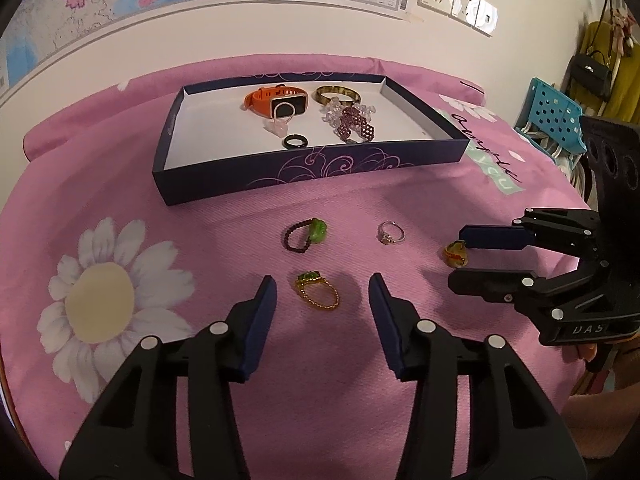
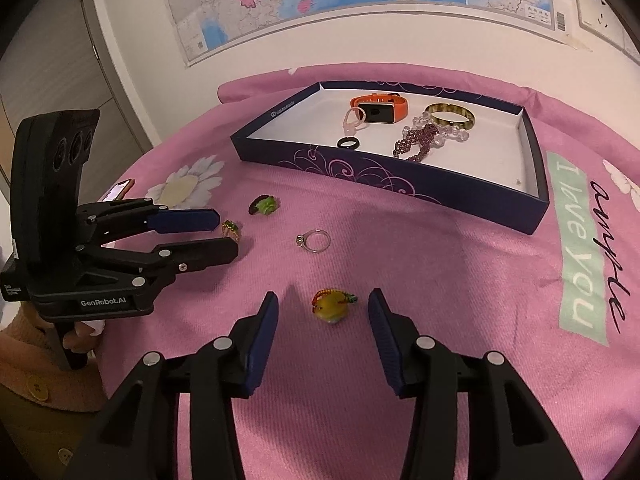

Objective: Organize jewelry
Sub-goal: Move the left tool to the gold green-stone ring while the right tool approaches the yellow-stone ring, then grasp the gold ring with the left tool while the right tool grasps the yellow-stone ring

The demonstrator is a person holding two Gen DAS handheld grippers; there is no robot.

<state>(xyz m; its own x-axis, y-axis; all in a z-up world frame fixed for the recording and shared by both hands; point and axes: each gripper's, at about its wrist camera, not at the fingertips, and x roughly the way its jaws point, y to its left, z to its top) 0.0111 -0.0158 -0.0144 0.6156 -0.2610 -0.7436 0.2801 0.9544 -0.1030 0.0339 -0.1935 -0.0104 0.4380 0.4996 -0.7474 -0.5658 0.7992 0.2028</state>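
Left gripper jaws stand apart around the gold ring, not touching it; right gripper jaws likewise flank the yellow ring; silver ring and box lie beyond

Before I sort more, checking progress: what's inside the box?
Box holds an orange watch, bangle, clear beads, purple bracelet, pink ring, black ring. Beneath the piled beads is hidden.

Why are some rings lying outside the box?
Four rings lie loose on the pink bedspread before the navy box: gold green-stone ring, dark beaded ring, silver ring, yellow bead ring. Nothing looks damaged.
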